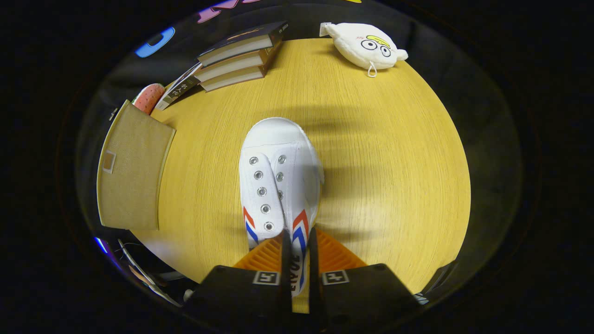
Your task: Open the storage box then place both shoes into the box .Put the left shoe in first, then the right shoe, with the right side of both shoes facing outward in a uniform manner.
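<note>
- A white canvas shoe (278,176) with metal eyelets, no laces, and red and blue chevron stripes on its sides pointed its toe away from the gripper, above the middle of a round wooden table (380,153).
- The gripper (299,260) was nearly closed, both fingers pressing the shoe's side wall at the heel end.
- A tan fabric storage box (130,171) sat at the table's edge, left of the shoe.
- Beyond the shoe lay a stack of books (236,58) and a white plush toy (366,46).
</note>
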{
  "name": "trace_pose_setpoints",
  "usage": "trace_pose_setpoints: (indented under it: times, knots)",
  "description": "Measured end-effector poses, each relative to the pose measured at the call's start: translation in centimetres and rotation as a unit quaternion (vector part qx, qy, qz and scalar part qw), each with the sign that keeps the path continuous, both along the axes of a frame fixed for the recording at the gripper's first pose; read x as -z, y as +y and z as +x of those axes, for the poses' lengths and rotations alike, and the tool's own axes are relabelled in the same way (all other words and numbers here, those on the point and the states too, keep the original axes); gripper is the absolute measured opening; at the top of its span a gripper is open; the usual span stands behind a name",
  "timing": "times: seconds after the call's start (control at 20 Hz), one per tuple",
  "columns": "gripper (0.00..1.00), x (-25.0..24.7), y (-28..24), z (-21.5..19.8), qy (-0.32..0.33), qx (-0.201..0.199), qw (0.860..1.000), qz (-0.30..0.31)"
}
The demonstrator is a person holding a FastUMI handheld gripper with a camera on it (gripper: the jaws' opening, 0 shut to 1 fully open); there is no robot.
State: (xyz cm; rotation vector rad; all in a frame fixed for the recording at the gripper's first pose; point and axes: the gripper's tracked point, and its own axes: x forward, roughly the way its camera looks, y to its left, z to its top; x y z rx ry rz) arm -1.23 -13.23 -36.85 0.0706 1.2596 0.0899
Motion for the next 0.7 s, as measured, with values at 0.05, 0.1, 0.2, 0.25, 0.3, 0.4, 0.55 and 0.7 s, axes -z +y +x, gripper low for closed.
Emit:
trace_pose_setpoints:
  times: [0.05,0.1,0.2,0.25,0.3,0.4,0.55,0.7]
  knots:
    - [0.13,-0.2,0.0,-0.1,0.000,0.010,1.000,0.005]
    - [0.09,-0.2,0.1,-0.3,0.004,0.017,1.000,0.013]
    - [0.09,-0.8,0.8,-0.5,0.010,0.050,0.998,0.037]
    - [0.09,-1.2,1.3,-0.6,0.007,0.064,0.997,0.045]
    - [0.09,-1.7,1.4,-0.7,0.002,0.072,0.996,0.047]
    - [0.09,-2.9,2.0,-0.9,-0.012,0.083,0.995,0.052]
    - [0.08,-5.5,4.0,-1.1,-0.033,0.093,0.993,0.066]
    - [0.09,-8.8,6.2,-1.4,-0.065,0.100,0.990,0.080]
